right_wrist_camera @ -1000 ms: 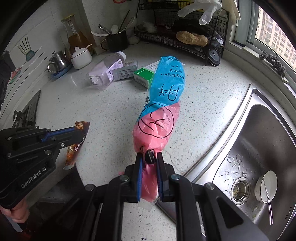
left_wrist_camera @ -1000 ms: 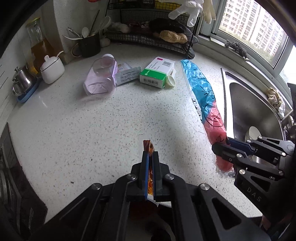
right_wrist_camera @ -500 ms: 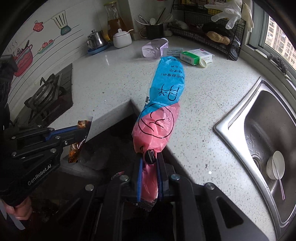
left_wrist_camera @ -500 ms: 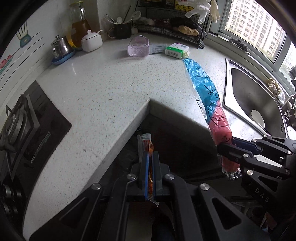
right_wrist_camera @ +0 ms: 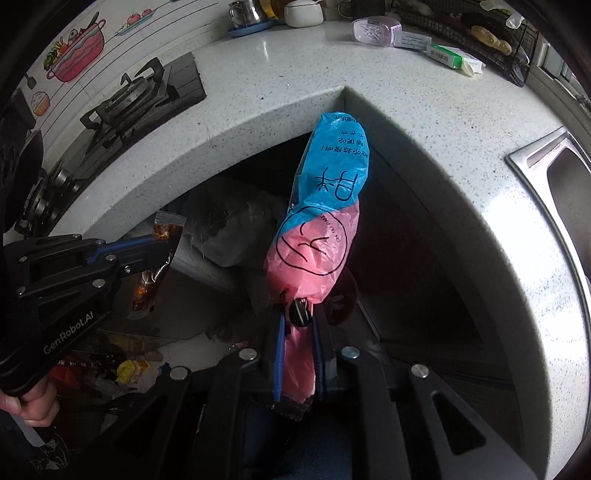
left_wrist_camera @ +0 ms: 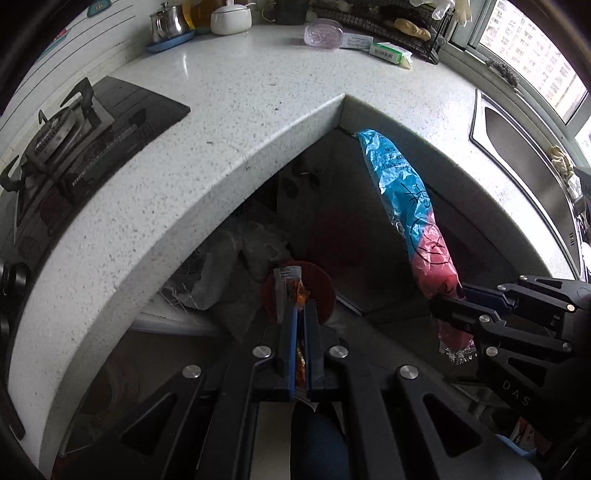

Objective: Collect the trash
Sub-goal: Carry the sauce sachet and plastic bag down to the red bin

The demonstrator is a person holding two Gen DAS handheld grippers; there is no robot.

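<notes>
My left gripper (left_wrist_camera: pixel 300 310) is shut on a small orange sauce packet (left_wrist_camera: pixel 291 284), held in the air below the countertop corner. It also shows in the right wrist view (right_wrist_camera: pixel 162 240) with the packet (right_wrist_camera: pixel 147 284) hanging from it. My right gripper (right_wrist_camera: pixel 300 321) is shut on the pink end of a long blue and pink plastic wrapper (right_wrist_camera: pixel 325 214), which sticks up and away. The wrapper also shows in the left wrist view (left_wrist_camera: pixel 410 206). Both hang over the dark floor area beside the white speckled counter (left_wrist_camera: pixel 221 122).
On the counter at the back lie a clear plastic bottle (left_wrist_camera: pixel 323 29), a green and white box (left_wrist_camera: pixel 388 51) and a paper slip. A gas stove (left_wrist_camera: pixel 66 129) is at the left, a steel sink (left_wrist_camera: pixel 524 155) at the right. Grey bags (right_wrist_camera: pixel 229 229) and mixed litter (right_wrist_camera: pixel 125 369) lie on the floor.
Both grippers have pulled back from the countertop and dropped below its corner edge, each carrying its piece of trash. The counter items now look far away.
</notes>
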